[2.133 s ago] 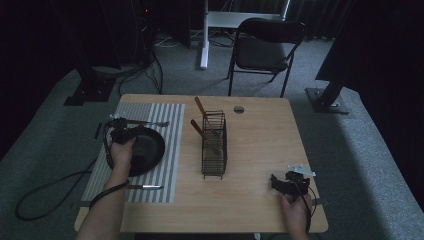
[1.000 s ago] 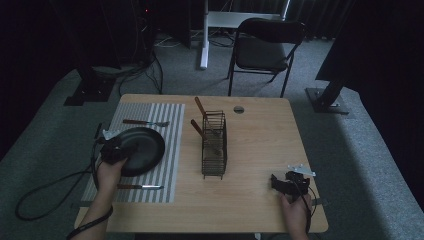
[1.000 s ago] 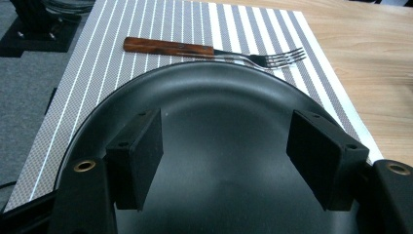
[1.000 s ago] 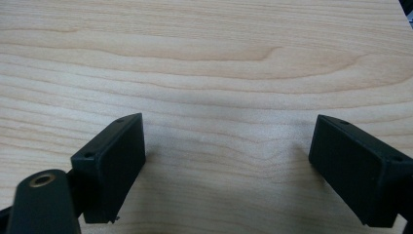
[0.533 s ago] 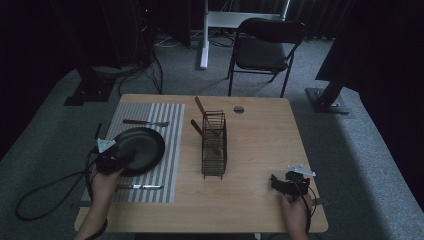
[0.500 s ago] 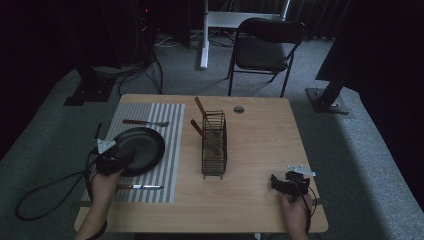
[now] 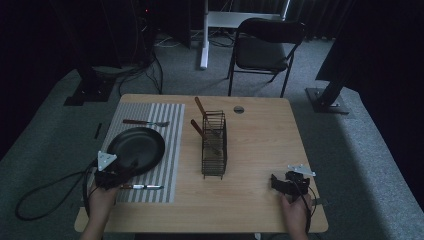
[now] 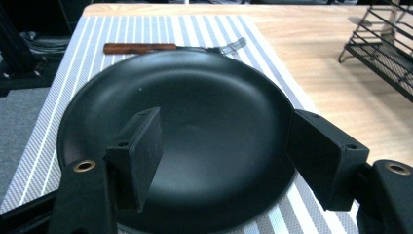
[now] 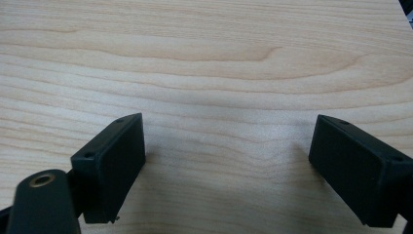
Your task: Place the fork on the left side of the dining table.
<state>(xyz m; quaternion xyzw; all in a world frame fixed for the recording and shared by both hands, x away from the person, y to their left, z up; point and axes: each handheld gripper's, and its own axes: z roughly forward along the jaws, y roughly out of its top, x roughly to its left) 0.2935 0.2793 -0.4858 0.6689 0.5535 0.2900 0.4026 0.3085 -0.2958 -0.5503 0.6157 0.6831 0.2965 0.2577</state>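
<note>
On the striped placemat (image 7: 172, 150) at the tabletop's (image 7: 260, 200) left side lie one black plate (image 7: 137, 146), one fork (image 7: 145, 122) beyond it and one knife (image 7: 141, 187) at the mat's near edge. The plate is round and flat, with no long axis. The fork and knife lie parallel to the near edge, tips towards the right. One wire rack (image 7: 214, 145) stands mid-table, holding two wooden-handled utensils (image 7: 196, 128). The left gripper (image 8: 221, 146) hangs unclenched over the plate's near-left rim, grasping nothing. The right gripper (image 9: 226, 146) rests spread wide at the near-right corner, empty.
</note>
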